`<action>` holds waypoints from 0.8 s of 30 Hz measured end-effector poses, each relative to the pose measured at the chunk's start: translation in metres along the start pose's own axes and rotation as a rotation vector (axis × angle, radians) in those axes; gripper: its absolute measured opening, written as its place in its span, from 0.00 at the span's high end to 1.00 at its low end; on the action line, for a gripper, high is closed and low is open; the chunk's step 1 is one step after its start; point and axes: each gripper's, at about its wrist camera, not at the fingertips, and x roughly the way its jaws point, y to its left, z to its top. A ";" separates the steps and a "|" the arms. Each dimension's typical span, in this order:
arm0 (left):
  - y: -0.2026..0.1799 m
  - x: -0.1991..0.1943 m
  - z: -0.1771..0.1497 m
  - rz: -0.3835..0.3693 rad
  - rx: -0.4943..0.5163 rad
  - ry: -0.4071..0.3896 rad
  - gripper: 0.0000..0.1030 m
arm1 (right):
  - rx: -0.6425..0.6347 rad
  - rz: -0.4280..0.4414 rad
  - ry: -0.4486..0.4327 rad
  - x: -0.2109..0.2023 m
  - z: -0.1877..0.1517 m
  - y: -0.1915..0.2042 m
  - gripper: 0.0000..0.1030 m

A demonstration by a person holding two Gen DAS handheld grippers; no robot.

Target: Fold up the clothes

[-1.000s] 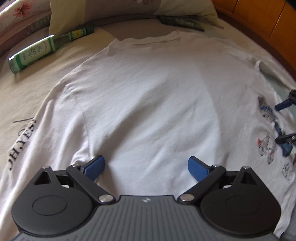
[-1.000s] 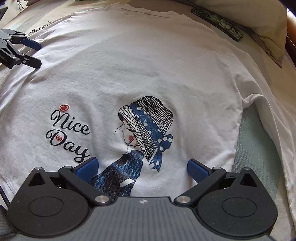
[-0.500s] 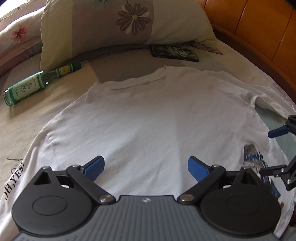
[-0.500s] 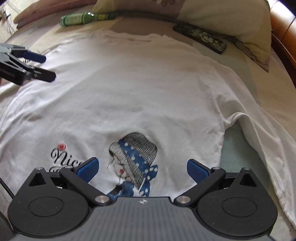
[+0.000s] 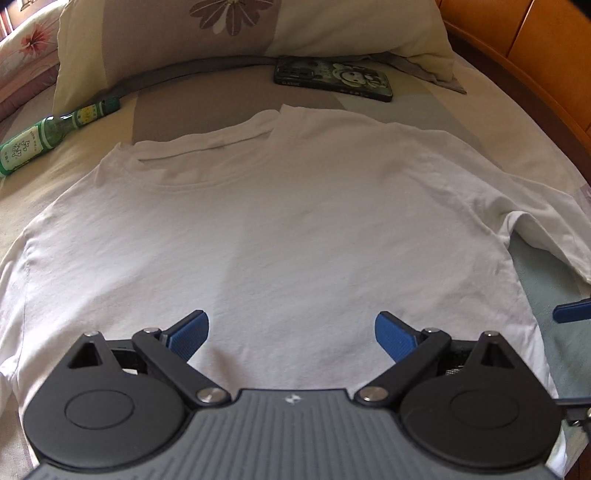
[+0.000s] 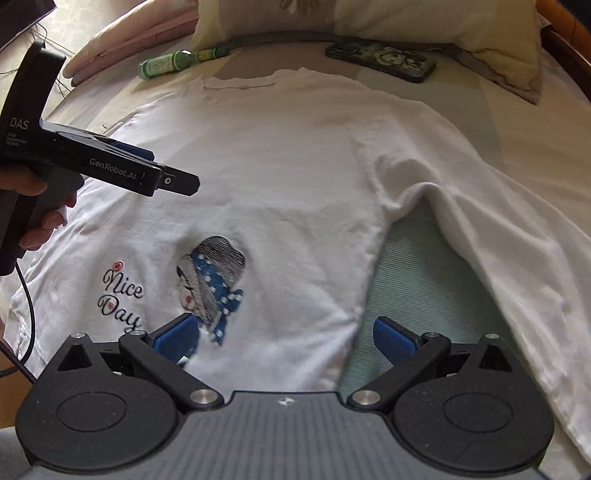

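Both grippers have drawn back toward the hem, so the print that sat under the right gripper [image 6: 282,341] now lies just ahead of it. Its jaws gape empty over the shirt's [image 6: 295,177] side edge, and the left gripper [image 5: 291,334] hangs equally wide and empty above the plain cloth, likely squaring up for a hem grab. Beyond the collar lie a bottle [image 5: 44,138], a phone [image 5: 332,78] and a pillow [image 5: 240,33].

1. The T-shirt [image 6: 295,177] is white, printed with black "Nice Day" lettering and a figure in a blue, white-dotted scarf;
2. the bottle [image 5: 44,136] is green with a pale label;
3. the pillow [image 5: 251,33] is cream with a grey-brown flower;
4. both grippers carry blue pads [image 5: 393,338] on black arms.
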 end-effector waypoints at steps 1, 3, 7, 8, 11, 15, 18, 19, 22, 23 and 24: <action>-0.007 0.000 0.003 0.003 -0.001 0.003 0.06 | -0.002 -0.014 -0.004 -0.009 -0.004 -0.011 0.00; -0.019 0.000 0.009 -0.008 -0.006 0.004 0.06 | -0.010 -0.049 -0.013 -0.027 -0.008 -0.035 0.00; -0.045 0.000 0.020 -0.039 0.023 0.003 0.06 | -0.034 -0.126 -0.028 -0.064 -0.014 -0.088 0.00; -0.051 0.001 0.022 -0.051 0.035 0.005 0.07 | -0.035 -0.155 -0.031 -0.072 -0.015 -0.106 0.01; -0.072 0.004 0.025 -0.071 0.095 0.015 0.07 | 0.000 -0.238 -0.028 -0.090 -0.016 -0.160 0.15; -0.092 0.009 0.025 -0.096 0.146 0.028 0.07 | 0.111 -0.285 0.006 -0.093 -0.022 -0.229 0.43; -0.105 0.014 0.025 -0.119 0.165 0.046 0.07 | 0.097 -0.266 0.035 -0.085 -0.028 -0.245 0.44; -0.109 0.016 0.025 -0.122 0.172 0.049 0.07 | 0.077 -0.263 0.051 -0.080 -0.030 -0.244 0.44; -0.118 0.021 0.025 -0.125 0.198 0.060 0.07 | 0.010 -0.268 0.116 -0.067 -0.038 -0.239 0.54; -0.119 0.022 0.026 -0.126 0.203 0.061 0.07 | -0.020 -0.270 0.115 -0.066 -0.039 -0.235 0.59; -0.121 0.024 0.026 -0.126 0.208 0.062 0.07 | -0.040 -0.269 0.116 -0.066 -0.040 -0.232 0.77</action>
